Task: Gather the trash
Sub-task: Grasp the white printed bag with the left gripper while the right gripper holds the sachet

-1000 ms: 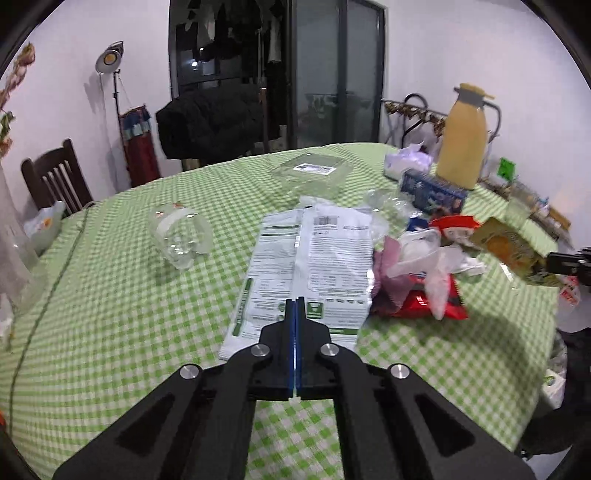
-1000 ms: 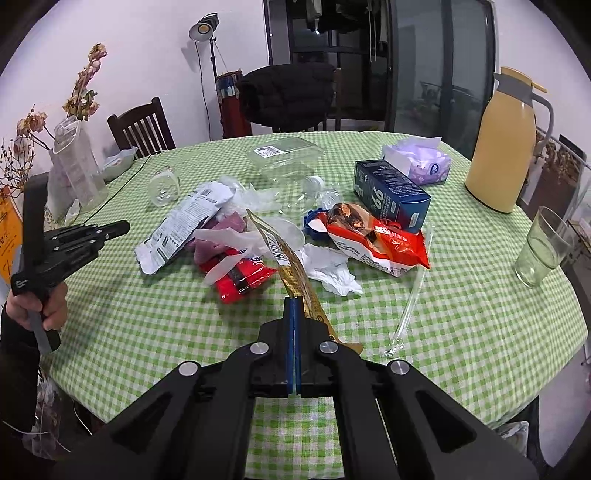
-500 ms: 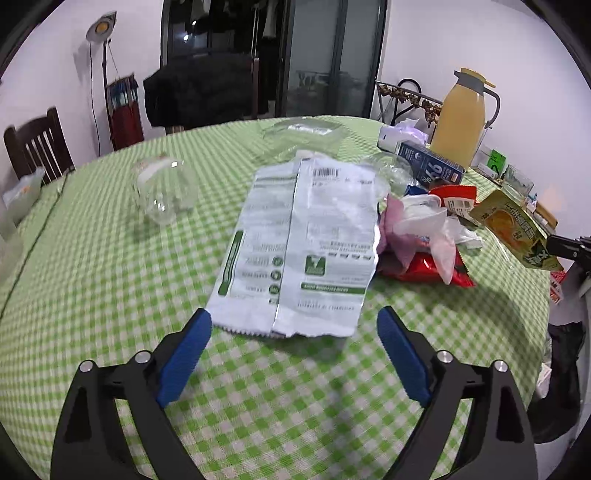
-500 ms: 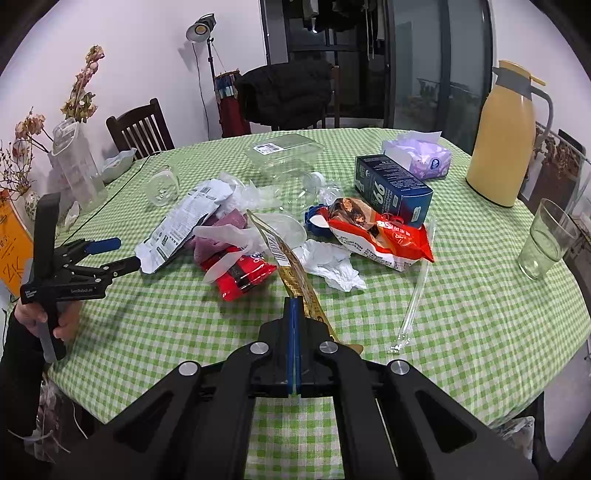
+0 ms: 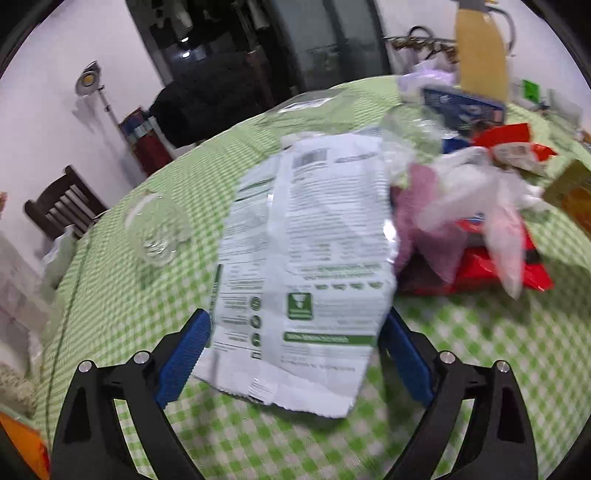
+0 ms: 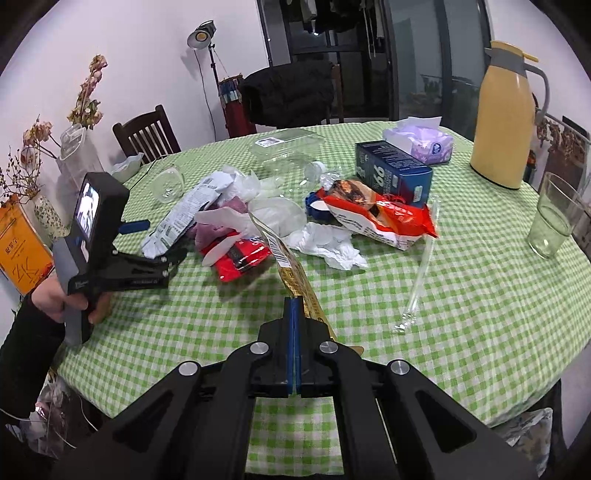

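Since a second ago my left jaws (image 5: 295, 354) have sprung from fully closed to wide apart, and I have dropped in closer, so the white packet (image 5: 306, 258) now lies between the 2 blue pads (image 5: 184, 350), its near end flat on the cloth; neither pad looks to be pressing it yet. My right jaws (image 6: 294, 317) are clamped tight on the yellow wrapper (image 6: 291, 269), which sticks up and away from them over the worktop (image 6: 480, 295).

I judge the step in hand is the grab of the white packet. The next move calls for lowering the pads to the cloth, straddling the packet's near edge and closing so the thin film bunches up rather than slides away.

The worktop is round, under a green checked cloth. Beyond the packet lie a red wrapper (image 5: 498, 266), crumpled plastic and tissue; far right stand a blue carton (image 6: 393, 173) and a yellow jug (image 6: 502, 118). A chair (image 6: 146, 133) and lamp (image 6: 201, 35) stand by the far wall.
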Action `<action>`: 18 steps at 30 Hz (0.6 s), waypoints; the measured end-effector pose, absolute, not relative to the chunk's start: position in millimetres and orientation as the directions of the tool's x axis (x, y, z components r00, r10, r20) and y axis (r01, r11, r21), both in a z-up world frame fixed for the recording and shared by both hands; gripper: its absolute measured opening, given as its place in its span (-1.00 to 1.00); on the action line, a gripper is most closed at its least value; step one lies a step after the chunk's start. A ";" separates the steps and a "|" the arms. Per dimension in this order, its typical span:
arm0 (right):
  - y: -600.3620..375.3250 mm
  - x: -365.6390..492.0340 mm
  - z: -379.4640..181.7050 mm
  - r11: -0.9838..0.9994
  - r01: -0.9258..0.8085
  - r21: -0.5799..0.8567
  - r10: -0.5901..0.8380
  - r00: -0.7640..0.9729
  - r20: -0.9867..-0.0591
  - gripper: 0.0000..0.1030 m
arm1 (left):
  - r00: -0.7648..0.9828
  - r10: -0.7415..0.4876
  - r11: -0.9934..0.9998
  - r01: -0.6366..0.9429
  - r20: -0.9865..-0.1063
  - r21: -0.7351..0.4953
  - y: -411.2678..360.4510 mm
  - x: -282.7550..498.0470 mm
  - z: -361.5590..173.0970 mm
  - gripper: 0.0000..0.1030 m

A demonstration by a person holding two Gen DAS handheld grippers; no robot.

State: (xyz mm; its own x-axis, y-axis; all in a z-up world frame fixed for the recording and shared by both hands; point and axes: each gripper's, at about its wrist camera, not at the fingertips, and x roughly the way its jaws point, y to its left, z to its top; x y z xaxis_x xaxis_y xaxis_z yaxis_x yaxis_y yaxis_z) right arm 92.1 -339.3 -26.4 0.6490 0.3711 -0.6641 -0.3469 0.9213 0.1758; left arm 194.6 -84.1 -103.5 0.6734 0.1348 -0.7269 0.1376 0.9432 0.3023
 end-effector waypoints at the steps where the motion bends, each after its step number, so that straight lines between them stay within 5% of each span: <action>1: -340.8 92.1 -26.5 0.922 -0.344 0.178 0.371 0.650 -0.663 -0.99 | 0.665 0.143 0.944 0.132 -0.733 0.304 -84.3 197.1 -104.2 0.70; 2: -342.2 92.0 -26.3 0.923 -0.341 0.180 0.370 0.652 -0.661 -0.99 | 0.663 0.141 0.945 0.131 -0.735 0.299 -84.4 198.5 -104.1 0.62; 4: -343.8 91.4 -25.6 0.923 -0.338 0.183 0.370 0.656 -0.657 -0.99 | 0.651 0.102 0.953 0.153 -0.752 0.261 -84.8 200.3 -102.8 -0.05; 11: -345.4 86.8 -23.3 0.920 -0.344 0.188 0.380 0.664 -0.644 -0.99 | 0.681 0.071 0.962 0.148 -0.729 0.232 -81.2 191.4 -90.3 -0.35; 15: -348.7 85.1 -20.3 0.921 -0.339 0.192 0.380 0.674 -0.634 -1.00 | 0.737 0.039 0.971 0.132 -0.675 0.201 -77.5 174.8 -62.0 -0.72; 16: -348.8 84.7 -19.8 0.921 -0.339 0.192 0.380 0.676 -0.631 -1.00 | 0.750 0.028 0.976 0.123 -0.660 0.181 -74.9 170.0 -51.8 -1.00; 18: -349.9 83.3 -19.0 0.921 -0.338 0.193 0.381 0.680 -0.627 -1.00 | 0.777 0.013 0.984 0.103 -0.630 0.148 -70.0 160.7 -33.5 -1.00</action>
